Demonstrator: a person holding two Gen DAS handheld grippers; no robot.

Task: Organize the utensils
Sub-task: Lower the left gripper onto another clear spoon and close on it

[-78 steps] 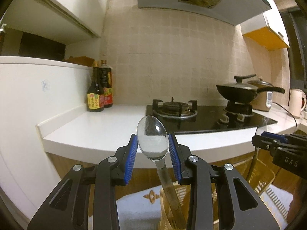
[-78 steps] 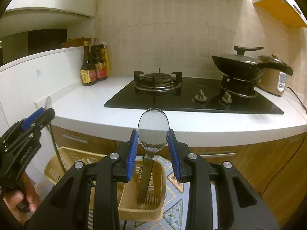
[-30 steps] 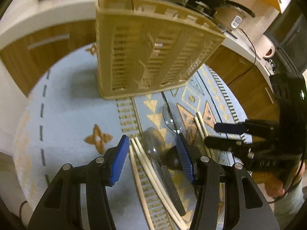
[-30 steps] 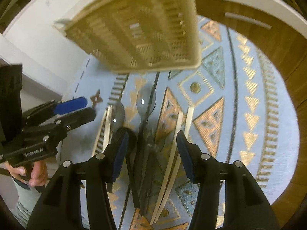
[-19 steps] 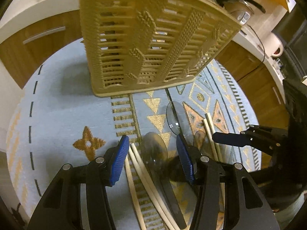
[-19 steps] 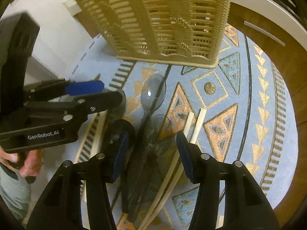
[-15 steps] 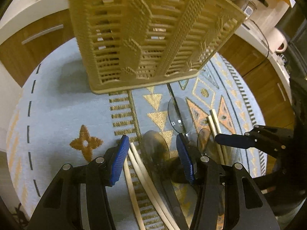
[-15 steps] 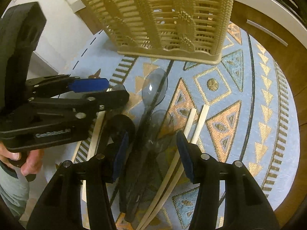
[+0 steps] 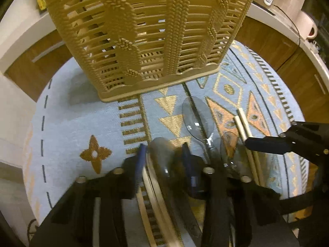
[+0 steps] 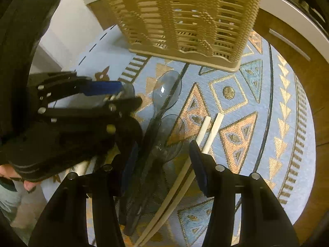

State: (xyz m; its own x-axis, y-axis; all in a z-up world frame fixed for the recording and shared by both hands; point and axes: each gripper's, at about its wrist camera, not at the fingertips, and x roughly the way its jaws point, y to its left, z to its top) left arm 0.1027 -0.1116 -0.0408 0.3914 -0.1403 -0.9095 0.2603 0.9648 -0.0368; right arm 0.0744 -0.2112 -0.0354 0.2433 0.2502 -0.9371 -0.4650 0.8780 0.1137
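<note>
We close the left hand-held gripper [image 9: 163, 160] around a clear plastic spoon [image 9: 162, 158]; right hand-held gripper [image 10: 162, 160] released; next, lift into the tan slatted basket [image 9: 144, 30]

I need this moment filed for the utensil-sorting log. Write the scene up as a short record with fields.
Setting: round blue woven mat with gold patterns on a kitchen floor
Container: tan slatted plastic basket, standing on the mat
Loose utensils: clear grey plastic spoons, pale cream chopsticks
Left hand-held gripper: jaws closing around a spoon bowl, whether the pads touch it cannot be told
Right hand-held gripper: open, astride another spoon bowl and chopsticks
</note>
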